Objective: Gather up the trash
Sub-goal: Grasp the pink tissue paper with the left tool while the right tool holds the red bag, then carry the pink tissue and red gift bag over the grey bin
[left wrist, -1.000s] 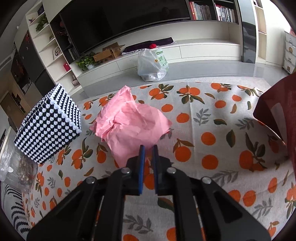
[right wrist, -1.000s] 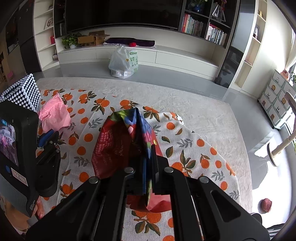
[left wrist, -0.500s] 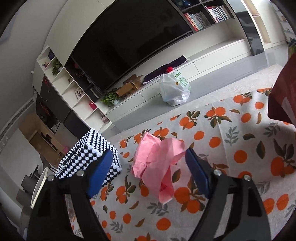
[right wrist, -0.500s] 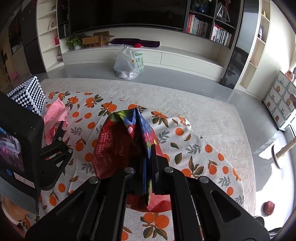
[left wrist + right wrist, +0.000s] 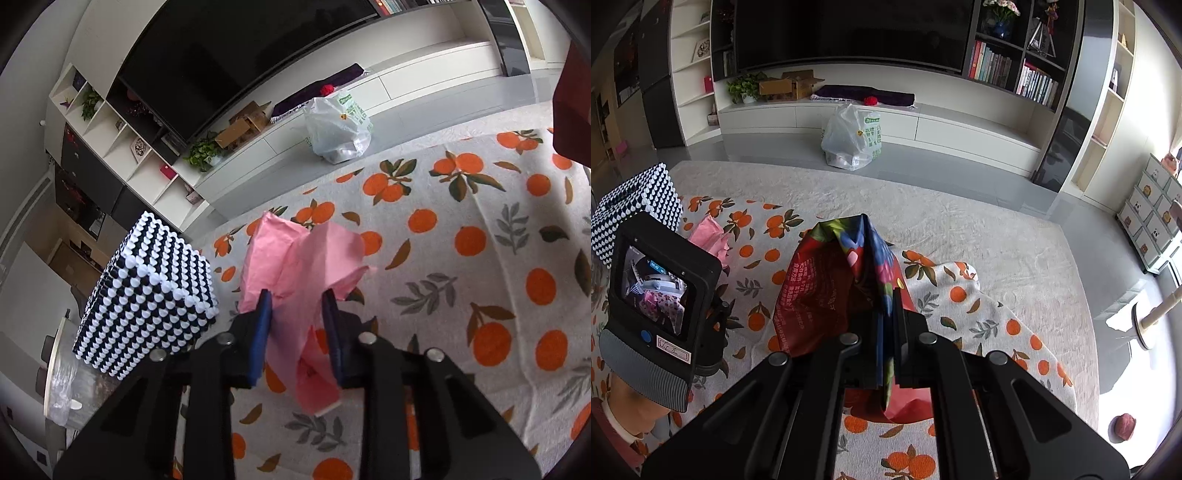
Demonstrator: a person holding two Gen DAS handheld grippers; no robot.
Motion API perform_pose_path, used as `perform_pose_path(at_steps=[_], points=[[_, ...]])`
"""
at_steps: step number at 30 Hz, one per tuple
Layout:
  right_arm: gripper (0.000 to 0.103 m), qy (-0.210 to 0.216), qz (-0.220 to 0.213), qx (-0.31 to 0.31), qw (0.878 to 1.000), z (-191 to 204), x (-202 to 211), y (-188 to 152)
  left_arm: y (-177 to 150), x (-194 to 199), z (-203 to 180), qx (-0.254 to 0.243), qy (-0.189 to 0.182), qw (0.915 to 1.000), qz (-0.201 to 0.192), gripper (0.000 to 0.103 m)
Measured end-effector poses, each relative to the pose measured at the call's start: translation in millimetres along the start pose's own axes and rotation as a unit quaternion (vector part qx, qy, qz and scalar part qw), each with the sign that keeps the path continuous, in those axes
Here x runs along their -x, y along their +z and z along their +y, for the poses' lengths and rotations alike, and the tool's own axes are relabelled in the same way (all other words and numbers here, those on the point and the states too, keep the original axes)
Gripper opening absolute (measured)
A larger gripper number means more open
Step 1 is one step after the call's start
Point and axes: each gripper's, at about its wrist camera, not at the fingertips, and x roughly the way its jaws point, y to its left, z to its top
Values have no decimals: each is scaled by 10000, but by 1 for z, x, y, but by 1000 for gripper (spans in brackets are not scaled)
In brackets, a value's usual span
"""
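Observation:
A crumpled pink paper (image 5: 295, 266) lies on the orange-print cloth (image 5: 461, 280). My left gripper (image 5: 297, 302) is open, its blue-padded fingers on either side of the paper's near part, which hangs between them. The paper also shows in the right wrist view (image 5: 709, 236), beyond the back of the left gripper body (image 5: 661, 295). My right gripper (image 5: 884, 306) is shut on the rim of a red printed bag (image 5: 827, 291) and holds it up over the cloth. The bag's edge shows dark red at the far right of the left wrist view (image 5: 572, 96).
A black-and-white dotted box (image 5: 151, 299) stands on the cloth just left of the paper. A white plastic bag (image 5: 338, 127) sits on the grey floor by the TV cabinet (image 5: 923, 125). A glass table edge (image 5: 55, 373) lies at far left.
My left gripper opened wide from shut, then narrowed around the pink paper and moved closer onto it. The right gripper kept hold of the red bag, nearly still.

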Motion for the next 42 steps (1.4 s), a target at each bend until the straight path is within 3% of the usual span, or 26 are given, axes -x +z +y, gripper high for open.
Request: perform_pose_path(at_steps=[4, 9, 18, 31, 42], points=[[3, 22, -22, 61, 10000, 4, -2, 5, -1, 0, 12, 164, 3, 9999, 5, 7], [3, 62, -5, 82, 9999, 9, 2, 6, -4, 14, 34, 397, -156, 9991, -1, 5], [3, 165, 61, 36, 9998, 12, 25, -4, -20, 76, 55, 473, -498, 9976, -125, 5], [3, 180, -119, -241, 9995, -21, 115, -33, -56, 215, 69, 844, -1004, 9912, -168, 5], [3, -87, -445, -673, 9967, -116, 217, -91, -51, 348, 34, 841, -1453, 9825, -812, 5]])
